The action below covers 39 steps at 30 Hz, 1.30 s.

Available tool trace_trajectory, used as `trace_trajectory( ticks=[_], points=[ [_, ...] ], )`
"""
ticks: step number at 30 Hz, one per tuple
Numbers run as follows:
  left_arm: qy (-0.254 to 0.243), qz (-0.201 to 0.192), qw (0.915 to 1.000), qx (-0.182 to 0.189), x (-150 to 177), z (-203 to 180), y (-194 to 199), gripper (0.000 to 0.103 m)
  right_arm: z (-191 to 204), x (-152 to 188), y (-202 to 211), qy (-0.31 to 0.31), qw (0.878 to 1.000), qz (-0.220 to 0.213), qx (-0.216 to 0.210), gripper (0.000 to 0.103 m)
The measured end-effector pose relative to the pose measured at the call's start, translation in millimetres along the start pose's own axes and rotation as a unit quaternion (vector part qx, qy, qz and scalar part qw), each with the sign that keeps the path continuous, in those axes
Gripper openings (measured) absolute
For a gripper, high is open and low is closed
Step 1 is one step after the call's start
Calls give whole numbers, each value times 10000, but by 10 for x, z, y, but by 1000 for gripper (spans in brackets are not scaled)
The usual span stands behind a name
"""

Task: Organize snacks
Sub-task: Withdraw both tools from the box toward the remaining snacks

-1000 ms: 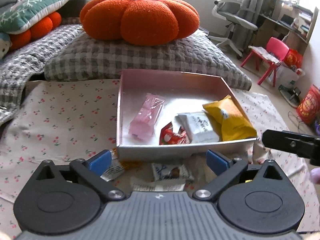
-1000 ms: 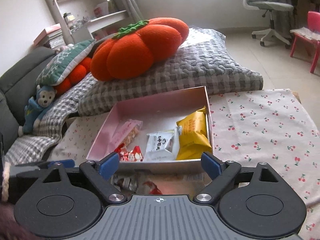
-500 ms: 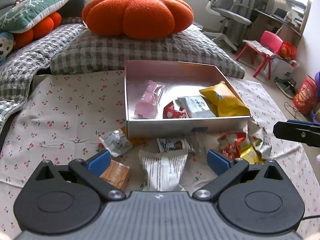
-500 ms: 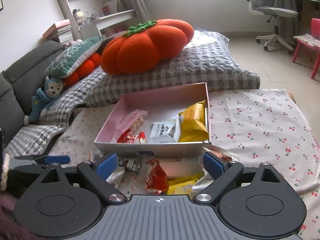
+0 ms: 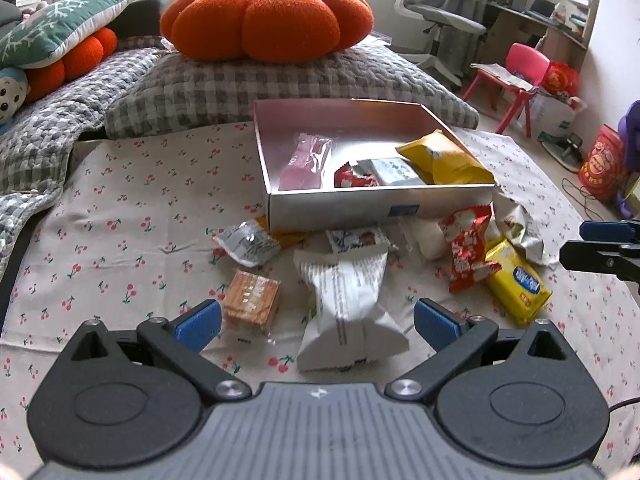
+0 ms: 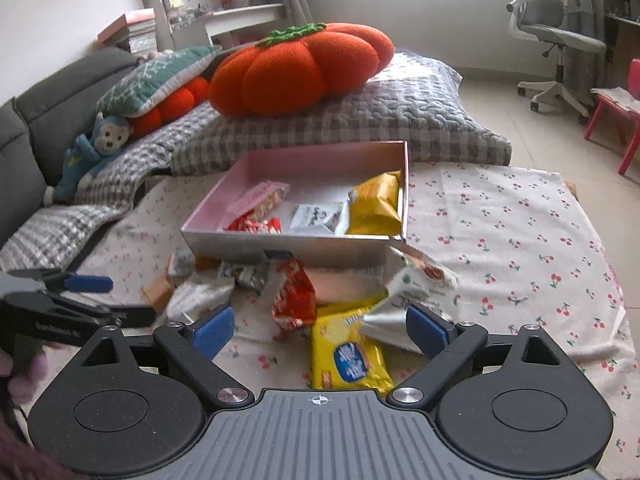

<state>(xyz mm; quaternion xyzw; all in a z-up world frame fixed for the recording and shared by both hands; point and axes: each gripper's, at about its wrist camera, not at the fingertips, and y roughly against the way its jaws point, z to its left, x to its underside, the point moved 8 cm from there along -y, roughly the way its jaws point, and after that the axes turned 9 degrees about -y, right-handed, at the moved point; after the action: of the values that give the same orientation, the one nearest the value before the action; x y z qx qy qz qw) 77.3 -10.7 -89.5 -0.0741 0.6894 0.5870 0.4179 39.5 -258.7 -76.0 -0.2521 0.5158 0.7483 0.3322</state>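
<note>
I see open cherry-print cloth (image 5: 132, 216) across the left half of the left wrist view, with nothing on it until the grey checked cushion (image 5: 248, 80) along the top edge. In the right wrist view the cloth is likewise bare on the right side, out to its edge by the tiled floor (image 6: 532, 136).

The box (image 5: 340, 206) sits in the centre of both views, its near wall facing me. Inside it lie a pink packet (image 5: 306, 160), a small red packet (image 5: 352, 178), a white packet (image 5: 390, 170) and a yellow bag (image 5: 444, 158).

My left hand-held gripper (image 5: 316, 322) is wide open and holds nothing. A white wrapper (image 5: 348, 300) lies on the cloth between its fingers, and an orange biscuit pack (image 5: 252, 300) is just beside the left finger. A silver packet (image 5: 248, 242) lies further up, near the box's left corner.

My right hand-held gripper (image 6: 320, 328) is also wide open and empty. A yellow pack (image 6: 348, 356) with a blue oval label lies between its fingers; I cannot read the lettering. A red packet (image 6: 294, 300) sits just above it, and a crumpled white bag (image 6: 416, 288) lies to the right, below the box corner. The writing on the other wrappers is too blurred to read.
</note>
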Motion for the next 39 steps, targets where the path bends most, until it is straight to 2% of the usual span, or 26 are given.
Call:
trace_trajectory(
  ticks=[10,14,19,24,27,39],
  points=[
    [82,-216,9996,139,255,-61,-95,103,-62,308,-67,410,9991,71,64,95],
    [-108,-171,9996,199,329,-180,-182,103,-97,451,-141,572,9980,233,107,95],
    [-291,83,9992,250,431,-283,-335,103,-134,608,-268,831,9953,414,263,95],
    [-492,-86,9987,87,444,-328,-362,103,-169,710,-420,992,9926,560,417,96],
    [-473,-144,9988,71,421,-331,-372,103,-183,690,-471,937,9931,573,420,101],
    [-332,-248,9991,67,293,-361,-470,103,-161,552,-666,858,9938,527,467,103]
  ],
)
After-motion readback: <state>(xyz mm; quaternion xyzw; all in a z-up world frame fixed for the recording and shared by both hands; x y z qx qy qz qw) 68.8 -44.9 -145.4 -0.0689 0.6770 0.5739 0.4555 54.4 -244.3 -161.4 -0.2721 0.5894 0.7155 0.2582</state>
